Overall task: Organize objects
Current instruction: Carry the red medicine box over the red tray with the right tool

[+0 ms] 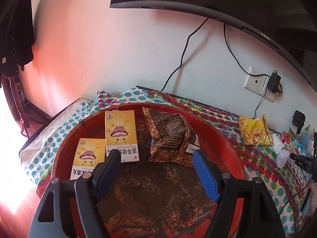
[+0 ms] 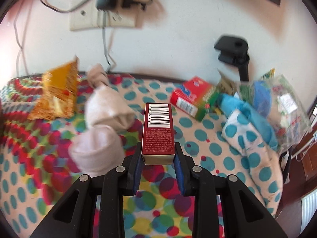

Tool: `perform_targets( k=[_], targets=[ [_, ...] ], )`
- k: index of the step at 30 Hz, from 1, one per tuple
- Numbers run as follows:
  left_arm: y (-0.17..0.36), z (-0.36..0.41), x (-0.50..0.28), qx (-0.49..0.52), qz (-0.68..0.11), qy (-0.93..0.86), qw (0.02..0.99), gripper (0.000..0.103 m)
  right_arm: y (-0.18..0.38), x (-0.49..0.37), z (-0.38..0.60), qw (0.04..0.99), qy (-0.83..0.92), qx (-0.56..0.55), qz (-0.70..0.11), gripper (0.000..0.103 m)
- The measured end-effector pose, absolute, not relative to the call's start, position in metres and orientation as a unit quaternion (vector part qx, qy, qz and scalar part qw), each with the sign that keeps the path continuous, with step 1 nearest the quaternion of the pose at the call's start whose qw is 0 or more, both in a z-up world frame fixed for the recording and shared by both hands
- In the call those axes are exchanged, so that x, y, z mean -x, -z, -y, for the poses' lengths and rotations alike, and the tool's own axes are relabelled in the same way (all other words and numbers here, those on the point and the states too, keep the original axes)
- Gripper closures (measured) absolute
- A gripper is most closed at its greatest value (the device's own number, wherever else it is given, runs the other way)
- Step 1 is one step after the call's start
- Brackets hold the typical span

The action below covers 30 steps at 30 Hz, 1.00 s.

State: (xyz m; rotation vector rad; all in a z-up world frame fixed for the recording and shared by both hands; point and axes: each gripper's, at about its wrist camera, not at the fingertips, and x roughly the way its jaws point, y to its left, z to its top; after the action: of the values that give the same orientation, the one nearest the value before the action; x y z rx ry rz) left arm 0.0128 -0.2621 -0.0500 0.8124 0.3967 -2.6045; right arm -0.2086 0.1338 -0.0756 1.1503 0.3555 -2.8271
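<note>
- Our left gripper (image 1: 156,154) hangs over the red tray (image 1: 227,138), fingers spread wide, nothing between them.
- In the tray we note two yellow boxes (image 1: 120,134) lying side by side at its left and a brown patterned packet (image 1: 170,136) at centre.
- Our right gripper (image 2: 158,156) is clamped on a dark red box (image 2: 158,130), barcode facing up, lifted above the dotted cloth (image 2: 208,138).
- On the cloth: rolled white socks (image 2: 107,107), a yellow packet (image 2: 57,95), a red-green box (image 2: 194,97), all blurred.
</note>
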Motion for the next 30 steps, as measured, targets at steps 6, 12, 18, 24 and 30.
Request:
perform_targets(
  k=[6,12,18,24,30],
  targets=[
    [0.049,0.259,-0.012,-0.29,-0.136,0.928,0.189,0.026,0.033,0.171,-0.096,0.103,0.926,-0.34,-0.131,0.076],
    [0.048,0.263,-0.013,-0.29,-0.15,0.926,0.191,0.026,0.014,0.124,-0.026,0.204,0.914,-0.323,-0.137,0.076],
    [0.046,0.265,-0.016,-0.284,-0.15,0.926,0.199,0.026,0.014,0.085,0.042,0.283,0.893,-0.313,-0.156,0.076],
    [0.045,0.272,-0.018,-0.278,-0.162,0.923,0.209,0.026,0.019,0.054,0.096,0.332,0.874,-0.312,-0.17,0.076],
    [0.045,0.28,-0.02,-0.277,-0.172,0.92,0.217,0.026,0.026,0.045,0.125,0.36,0.859,-0.322,-0.17,0.076]
  ],
)
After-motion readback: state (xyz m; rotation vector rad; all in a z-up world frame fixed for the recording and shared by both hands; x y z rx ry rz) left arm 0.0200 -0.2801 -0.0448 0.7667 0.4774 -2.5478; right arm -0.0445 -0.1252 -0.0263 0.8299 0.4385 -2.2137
